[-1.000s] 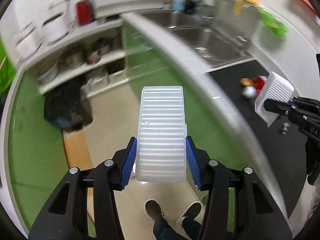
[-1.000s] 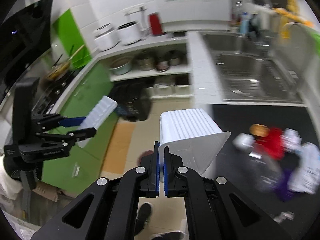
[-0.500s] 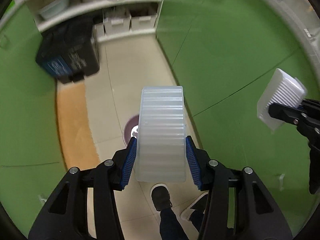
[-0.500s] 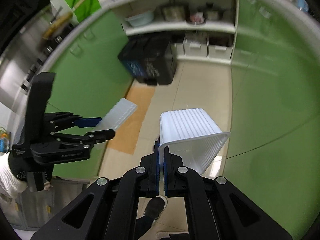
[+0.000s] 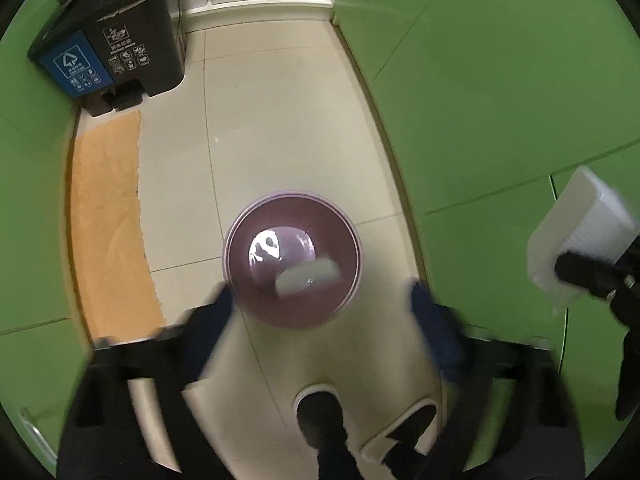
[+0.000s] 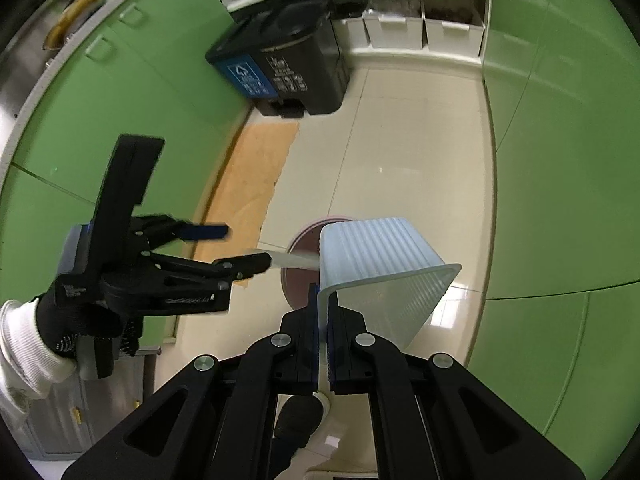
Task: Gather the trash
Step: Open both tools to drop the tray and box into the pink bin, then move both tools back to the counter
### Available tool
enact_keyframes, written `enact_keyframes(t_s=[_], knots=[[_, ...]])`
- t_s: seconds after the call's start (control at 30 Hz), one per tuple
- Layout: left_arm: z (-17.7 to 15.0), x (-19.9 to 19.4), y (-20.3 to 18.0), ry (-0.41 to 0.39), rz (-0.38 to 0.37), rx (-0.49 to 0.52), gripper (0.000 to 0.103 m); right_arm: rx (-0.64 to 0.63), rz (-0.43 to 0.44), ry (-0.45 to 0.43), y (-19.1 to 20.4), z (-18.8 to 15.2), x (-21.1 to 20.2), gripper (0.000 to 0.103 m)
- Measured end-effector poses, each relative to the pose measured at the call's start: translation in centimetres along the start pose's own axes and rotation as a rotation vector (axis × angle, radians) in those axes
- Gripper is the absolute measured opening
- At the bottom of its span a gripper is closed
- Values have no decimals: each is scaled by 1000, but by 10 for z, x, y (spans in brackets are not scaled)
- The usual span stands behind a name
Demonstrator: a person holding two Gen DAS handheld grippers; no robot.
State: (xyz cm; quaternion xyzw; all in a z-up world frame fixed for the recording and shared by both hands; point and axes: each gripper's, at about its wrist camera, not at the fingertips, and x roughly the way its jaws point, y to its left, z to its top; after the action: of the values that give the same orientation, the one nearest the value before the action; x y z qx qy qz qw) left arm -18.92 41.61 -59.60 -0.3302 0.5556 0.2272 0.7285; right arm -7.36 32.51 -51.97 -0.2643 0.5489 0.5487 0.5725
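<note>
A round purple bin (image 5: 292, 312) stands on the tiled floor right under my left gripper (image 5: 320, 312). Its jaws are opening wide and blurred, with nothing pressed between them. A clear ribbed lid (image 5: 308, 276) has left them and lies blurred inside the bin's mouth. In the right wrist view the left gripper (image 6: 245, 246) is spread open and the lid (image 6: 294, 259) streaks past its lower finger. My right gripper (image 6: 323, 316) is shut on the wall of a white ribbed container (image 6: 384, 272), which hides most of the bin (image 6: 298, 244). The container (image 5: 580, 236) also shows at the far right.
A black pedal bin with a blue recycling panel (image 5: 112, 48) stands at the back left, with an orange mat (image 5: 108, 220) in front of it. Green cabinet doors (image 5: 500, 100) line both sides. White storage boxes (image 6: 420, 30) sit under the shelf. The person's shoes (image 5: 320, 412) are below.
Both grippers dropped from counter height to just above the floor bin. The left gripper opened and let go of the clear lid, which fell into the bin. The right still grips its container.
</note>
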Motion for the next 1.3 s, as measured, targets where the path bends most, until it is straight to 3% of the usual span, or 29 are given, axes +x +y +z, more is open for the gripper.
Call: enact_keyframes(t_s=[0.2,0.47,0.53,0.57,0.6,0.67,0.7,0.97,1.13,1.3], knots=[[1,-3,25,-7,29,-49,100,-13,28,23,5,6,27,2],[3,-42,60,-70,50,-110,100,-48,62,51,21,19,58,3],[1,-49,67,-80,50,-124,100,-51,55,56,24,22,64,11],[0,-52,69,-84,51,-128,100,-48,47,55,24,23,66,27],[0,-54,71,-88,49,-132,100,-43,44,49,24,24,67,64],[0,-59,74,-99,55,-138,100,-21,61,7,22,25,63,92],[-1,-63,75,-102,52,-142,100,-24,56,5,23,26,63,96],[-1,-92,62,-120,42,-113,100,-2,-11,14,25,28,32,97],[-1,-134,30,-128,41,-61,100,34,-41,-21,26,27,-21,97],[0,-197,-11,-153,32,-4,100,78,-74,-81,30,22,-106,97]])
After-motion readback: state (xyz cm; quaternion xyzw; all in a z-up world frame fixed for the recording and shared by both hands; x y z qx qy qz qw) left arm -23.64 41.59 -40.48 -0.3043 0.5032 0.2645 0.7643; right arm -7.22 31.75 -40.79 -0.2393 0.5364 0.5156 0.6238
